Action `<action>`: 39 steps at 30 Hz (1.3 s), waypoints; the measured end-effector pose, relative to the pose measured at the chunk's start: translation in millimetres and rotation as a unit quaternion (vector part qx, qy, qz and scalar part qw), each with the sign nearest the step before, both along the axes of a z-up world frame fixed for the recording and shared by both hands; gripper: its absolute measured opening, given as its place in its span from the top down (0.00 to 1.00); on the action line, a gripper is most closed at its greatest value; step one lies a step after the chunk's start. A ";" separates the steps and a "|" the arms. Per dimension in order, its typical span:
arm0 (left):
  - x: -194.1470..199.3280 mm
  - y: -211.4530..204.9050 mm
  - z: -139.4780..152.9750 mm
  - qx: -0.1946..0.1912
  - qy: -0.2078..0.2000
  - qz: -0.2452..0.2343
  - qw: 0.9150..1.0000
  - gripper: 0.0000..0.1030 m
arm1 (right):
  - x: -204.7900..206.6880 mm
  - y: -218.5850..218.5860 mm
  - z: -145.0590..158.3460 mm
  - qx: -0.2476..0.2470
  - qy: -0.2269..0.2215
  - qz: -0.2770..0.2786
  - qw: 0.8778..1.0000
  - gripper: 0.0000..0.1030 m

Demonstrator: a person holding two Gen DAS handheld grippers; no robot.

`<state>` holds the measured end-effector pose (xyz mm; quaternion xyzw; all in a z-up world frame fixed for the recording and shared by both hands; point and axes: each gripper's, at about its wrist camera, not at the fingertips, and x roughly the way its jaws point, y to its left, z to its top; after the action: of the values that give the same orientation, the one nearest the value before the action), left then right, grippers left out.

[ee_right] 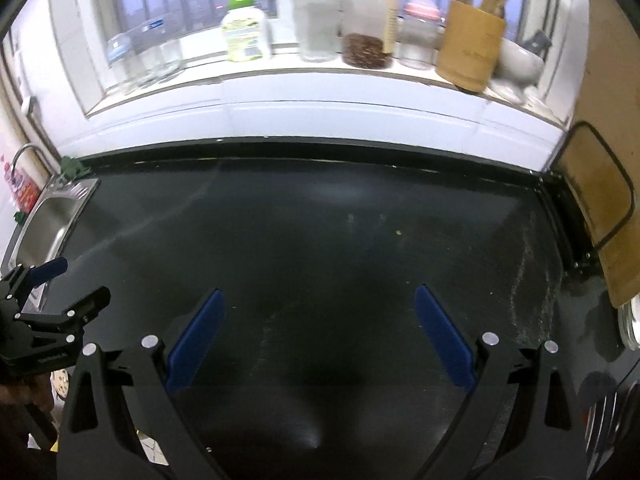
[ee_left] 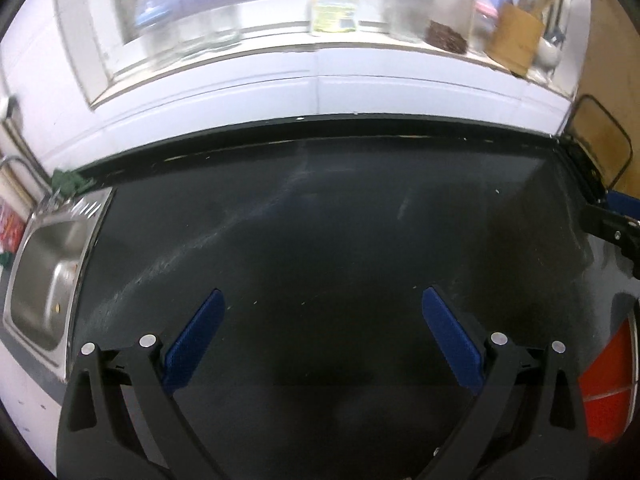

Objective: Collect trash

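Note:
My left gripper (ee_left: 322, 300) is open and empty, its blue pads spread wide above the black countertop (ee_left: 320, 208). My right gripper (ee_right: 318, 298) is also open and empty over the same countertop (ee_right: 320, 232). The left gripper also shows at the left edge of the right wrist view (ee_right: 64, 284), open. Part of the right gripper shows at the right edge of the left wrist view (ee_left: 612, 232). Only tiny crumbs (ee_right: 398, 233) lie on the counter; no larger piece of trash is in view.
A steel sink (ee_left: 44, 272) lies at the left, also in the right wrist view (ee_right: 48, 224). The windowsill holds a green-capped bottle (ee_right: 244, 28), glass jars (ee_right: 368, 20) and a bamboo utensil holder (ee_right: 470, 46). A wooden cutting board (ee_right: 604, 216) leans at the right. A red object (ee_left: 608, 392) sits at the lower right.

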<state>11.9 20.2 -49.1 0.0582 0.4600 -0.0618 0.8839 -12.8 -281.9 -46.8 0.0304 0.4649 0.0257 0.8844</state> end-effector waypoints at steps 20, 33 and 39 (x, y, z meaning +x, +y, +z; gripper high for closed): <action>28.5 -31.9 -8.7 0.005 0.014 -0.006 1.000 0.07 | 18.8 -19.6 -6.1 -0.001 0.010 0.001 1.000 0.10; 28.0 -38.6 -11.6 0.009 0.019 -0.009 1.000 0.07 | 17.9 -26.5 -8.8 0.000 0.011 -0.003 1.000 0.10; 28.1 -39.6 -11.4 0.010 0.019 -0.010 1.000 0.07 | 16.8 -27.2 -9.4 0.000 0.010 -0.004 1.000 0.10</action>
<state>40.0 -19.4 -60.5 0.0702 0.4768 -0.0669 0.8737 4.0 -309.0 -56.1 0.0327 0.4740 0.0219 0.8797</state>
